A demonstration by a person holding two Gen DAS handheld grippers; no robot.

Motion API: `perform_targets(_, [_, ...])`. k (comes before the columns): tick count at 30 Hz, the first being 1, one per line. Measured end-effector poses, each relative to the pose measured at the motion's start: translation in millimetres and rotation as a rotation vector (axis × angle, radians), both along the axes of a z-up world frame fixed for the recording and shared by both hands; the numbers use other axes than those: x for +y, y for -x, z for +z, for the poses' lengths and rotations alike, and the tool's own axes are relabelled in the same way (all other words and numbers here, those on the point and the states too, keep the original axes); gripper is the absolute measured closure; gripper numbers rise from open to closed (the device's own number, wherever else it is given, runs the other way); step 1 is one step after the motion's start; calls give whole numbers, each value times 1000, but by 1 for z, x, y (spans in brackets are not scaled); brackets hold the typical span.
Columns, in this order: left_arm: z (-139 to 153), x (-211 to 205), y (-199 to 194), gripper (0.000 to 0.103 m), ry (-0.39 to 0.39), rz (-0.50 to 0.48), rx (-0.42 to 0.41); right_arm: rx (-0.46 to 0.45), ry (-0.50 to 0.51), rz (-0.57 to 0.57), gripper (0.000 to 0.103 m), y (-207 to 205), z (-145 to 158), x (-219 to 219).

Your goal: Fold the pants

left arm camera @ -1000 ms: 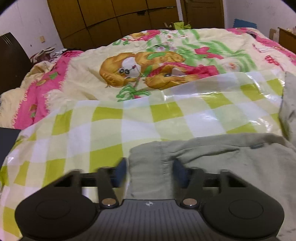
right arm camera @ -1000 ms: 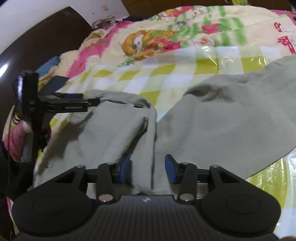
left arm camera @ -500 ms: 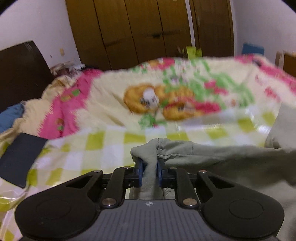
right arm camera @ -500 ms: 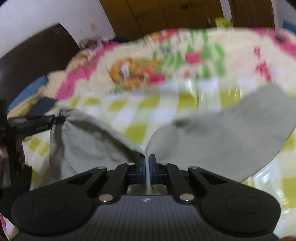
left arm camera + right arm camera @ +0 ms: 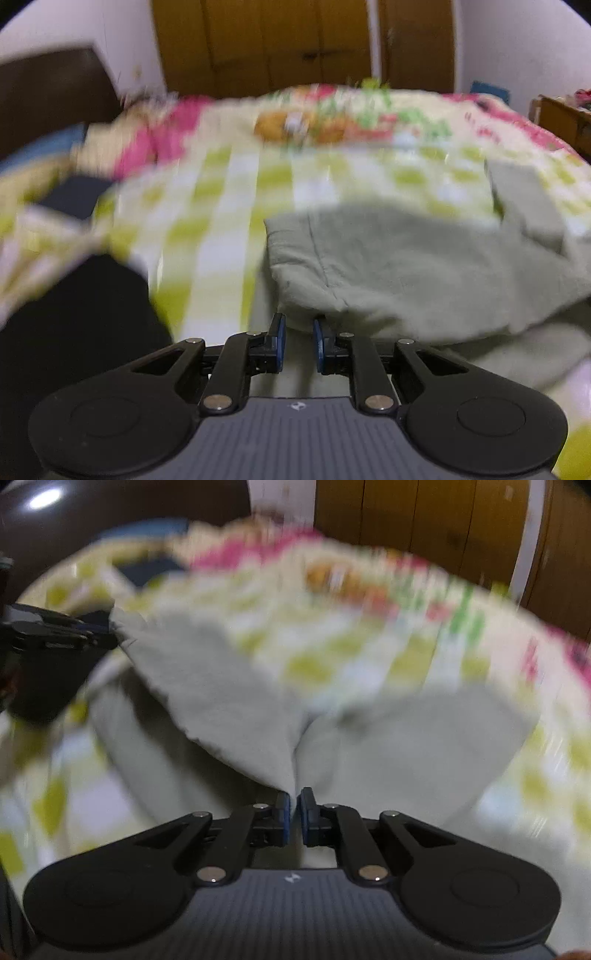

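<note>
Pale grey-green pants [image 5: 406, 266] lie bunched on the checked sheet, one leg trailing to the right. My left gripper [image 5: 298, 325] is shut on a thick folded edge of them, and cloth fills the gap between its blue pads. In the right wrist view the pants [image 5: 229, 701] hang lifted in a V. My right gripper [image 5: 294, 797] pinches a thin fold at the bottom of that V. Its jaws are opening slightly, with the cloth still pressed between the pads. The left gripper [image 5: 107, 635] holds the far corner at the left of that view. Both views are blurred.
A green-and-white checked sheet [image 5: 229, 206] covers the near bed, with a cartoon quilt [image 5: 332, 122] behind it. A dark flat object [image 5: 74, 192] lies at the left by the headboard [image 5: 48, 85]. Wooden wardrobes [image 5: 295, 44] line the back wall. A wooden cabinet [image 5: 561, 118] stands at the right.
Both grippers, open around the cloth a second ago, have closed on it. They have pulled the pants back across the sheet and lifted them, and the right view has rolled.
</note>
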State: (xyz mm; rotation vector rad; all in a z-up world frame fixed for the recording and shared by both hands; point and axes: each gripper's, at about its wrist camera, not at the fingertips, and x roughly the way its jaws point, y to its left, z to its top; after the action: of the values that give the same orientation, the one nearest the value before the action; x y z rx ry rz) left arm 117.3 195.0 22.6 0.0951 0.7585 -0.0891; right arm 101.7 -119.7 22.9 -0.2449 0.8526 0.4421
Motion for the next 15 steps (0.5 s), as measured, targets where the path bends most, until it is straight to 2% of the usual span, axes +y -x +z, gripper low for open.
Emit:
perform_targets(2, [-9,8,6,71,41,26,26,-11,31,0,92,5,-3,6])
perform_targets(4, [-10,10,8,71,38,28,19,-50,63,22,78,8,0,14])
perform_targets(10, [-1,9,6,69,0,1,-47,-177,141,148,69,13,3,46])
perform_targets(13, [-2,3,11,61,-43,-65,-45,-197,155,247,64,10,-5,72])
perform_targets(15, [-4,-6,15,47,-90,-125,-47,-220,184,291,64,7,-12,89])
